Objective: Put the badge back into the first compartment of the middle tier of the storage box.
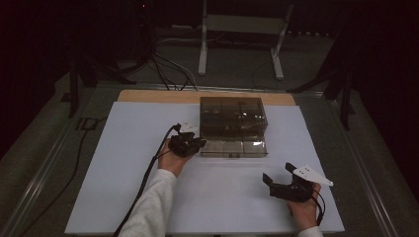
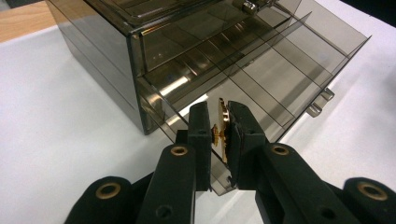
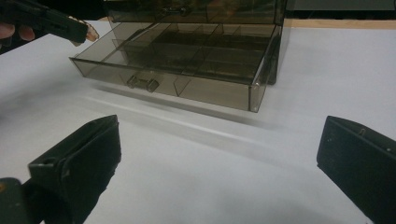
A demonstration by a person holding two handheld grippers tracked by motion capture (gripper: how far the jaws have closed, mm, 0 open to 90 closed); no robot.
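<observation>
A smoky see-through drawer box (image 1: pixel 232 112) stands at the back middle of the white table sheet (image 1: pixel 118 168). Its bottom drawer (image 1: pixel 234 147) is pulled out toward me, and its dividers form several compartments (image 2: pixel 289 79). My left gripper (image 1: pixel 200 143) hovers at the drawer's left front corner, shut on a small gold ornament (image 2: pixel 223 133) held upright between the pads. The same gripper (image 3: pixel 86 33) and its gold piece appear at the upper left of the right gripper view. My right gripper (image 1: pixel 278 173) rests low over the sheet, right of centre. Its jaws stand wide open with nothing between them (image 3: pixel 219 126).
The drawer has a small handle (image 3: pixel 144 83) on its front wall. A wooden table edge (image 1: pixel 148 95) runs behind the sheet. A black cable (image 1: pixel 143 182) trails from the left gripper along the forearm. A white stand (image 1: pixel 237 29) is on the floor beyond the table.
</observation>
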